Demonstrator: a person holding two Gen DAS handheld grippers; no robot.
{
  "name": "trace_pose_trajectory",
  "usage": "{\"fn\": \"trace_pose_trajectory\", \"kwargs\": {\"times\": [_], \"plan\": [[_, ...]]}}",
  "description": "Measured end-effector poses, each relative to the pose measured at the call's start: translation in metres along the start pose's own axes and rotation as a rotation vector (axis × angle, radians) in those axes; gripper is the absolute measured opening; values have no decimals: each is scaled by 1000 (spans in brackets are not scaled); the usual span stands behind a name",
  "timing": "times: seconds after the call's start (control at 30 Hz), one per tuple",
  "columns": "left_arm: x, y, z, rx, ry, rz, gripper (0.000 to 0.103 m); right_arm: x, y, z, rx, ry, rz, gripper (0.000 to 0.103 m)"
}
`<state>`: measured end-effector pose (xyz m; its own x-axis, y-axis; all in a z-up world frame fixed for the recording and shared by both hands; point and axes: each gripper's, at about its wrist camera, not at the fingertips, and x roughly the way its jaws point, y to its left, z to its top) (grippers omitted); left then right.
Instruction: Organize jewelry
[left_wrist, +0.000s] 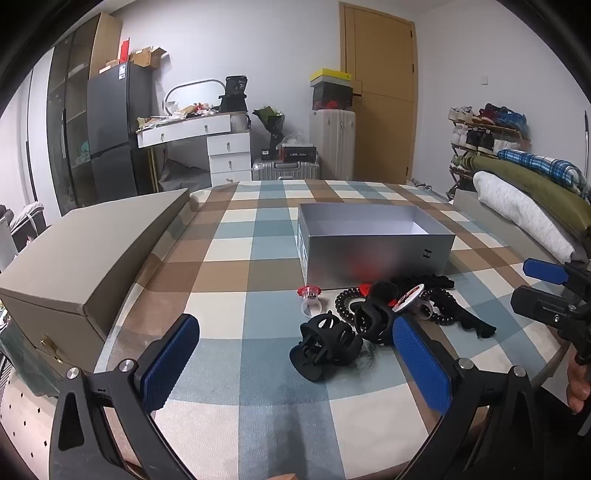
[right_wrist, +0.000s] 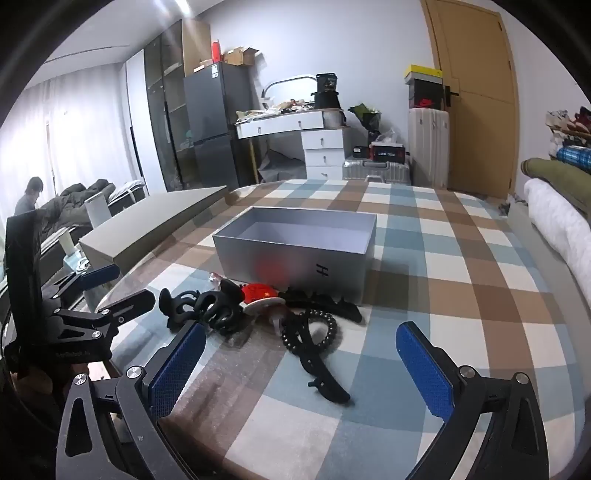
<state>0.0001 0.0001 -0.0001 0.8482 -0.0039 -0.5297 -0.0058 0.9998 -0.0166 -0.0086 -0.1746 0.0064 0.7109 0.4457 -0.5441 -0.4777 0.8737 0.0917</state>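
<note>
Blue-padded fingers (left_wrist: 168, 363) of the left gripper (left_wrist: 295, 365) fill the foreground of the left wrist view, spread wide with nothing clamped between them, angled down toward the checked tablecloth (left_wrist: 258, 236). Between the jaws and just ahead of them sits a black claw clip (left_wrist: 327, 345); a second black claw clip (left_wrist: 373, 321) lies just behind it, partly hidden by the right-hand pad. Beyond these lie a clear ring with a red top (left_wrist: 310, 299), a black spiral hair tie (left_wrist: 347, 301), a round red-and-white piece (left_wrist: 408, 297) and a long black hair clip (left_wrist: 469, 321), all heaped close together in front of an open silver box (left_wrist: 376, 254).

Right gripper (right_wrist: 301, 363) is likewise held wide apart and empty, tilted down over the cloth. In its view the black spiral hair tie (right_wrist: 314, 328) and the long black hair clip (right_wrist: 321, 373) lie between the jaws, not touched by either pad, with the claw clips (right_wrist: 199, 306) near the left pad and the silver box (right_wrist: 295, 258) farther back.

Only the left wrist view shows the grey lidded case (left_wrist: 92, 258) in full, a hand (left_wrist: 578, 384) at the right edge, and folded blankets (left_wrist: 528, 199). Only the right wrist view shows a seated person (right_wrist: 29, 197) far off at the left, and the left gripper from the side (right_wrist: 96, 295).
</note>
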Motion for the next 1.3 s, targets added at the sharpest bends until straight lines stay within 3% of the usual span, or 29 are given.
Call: {"fn": "trace_pose_trajectory", "kwargs": {"times": [1.3], "plan": [[-4,-3,1,0,-5,-12,102,-1,-1,1,-2,9,-13,103]]}}
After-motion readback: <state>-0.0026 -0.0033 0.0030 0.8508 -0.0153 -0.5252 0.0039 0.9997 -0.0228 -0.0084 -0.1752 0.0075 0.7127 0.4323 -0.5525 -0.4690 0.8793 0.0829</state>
